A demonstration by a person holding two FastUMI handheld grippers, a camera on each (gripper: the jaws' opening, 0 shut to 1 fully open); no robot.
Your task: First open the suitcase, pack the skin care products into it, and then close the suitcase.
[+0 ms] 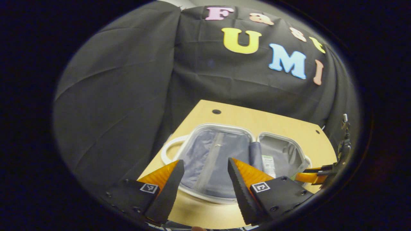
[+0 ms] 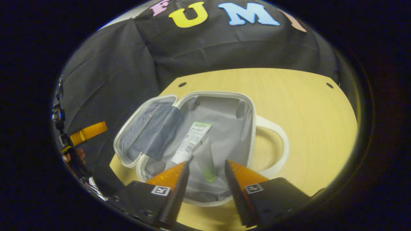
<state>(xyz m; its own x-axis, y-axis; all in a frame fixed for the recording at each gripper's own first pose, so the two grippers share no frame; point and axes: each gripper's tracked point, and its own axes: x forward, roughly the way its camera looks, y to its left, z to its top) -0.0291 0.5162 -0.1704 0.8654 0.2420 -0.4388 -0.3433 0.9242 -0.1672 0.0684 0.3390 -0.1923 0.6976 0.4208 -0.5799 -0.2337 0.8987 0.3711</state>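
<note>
Case: the suitcase (image 2: 224, 106) lies open on the table (image 2: 305, 106), both halves flat, just ahead of and below the right gripper (image 2: 205, 175).
Products: two tubes, one white (image 2: 192, 141) and one with a green cap (image 2: 205, 158), rest in the grey half, right beyond the right fingertips.
Right gripper: fingers apart, nothing between them, hovering over the near rim.
Left gripper: (image 1: 205, 175) fingers apart, holding nothing, poised above the lid (image 1: 215, 154).
Step, as I judge it: packing looks done, so closing comes next.
How to do it well: catch the lid's outer rim, swing it over on the hinge, and steady the grey half by its handle (image 2: 276, 144); check no tube pokes past the rim.
View difference: the right gripper view shows both tubes clearly; the left gripper view shows the lid's lining and what is probably one tube.
</note>
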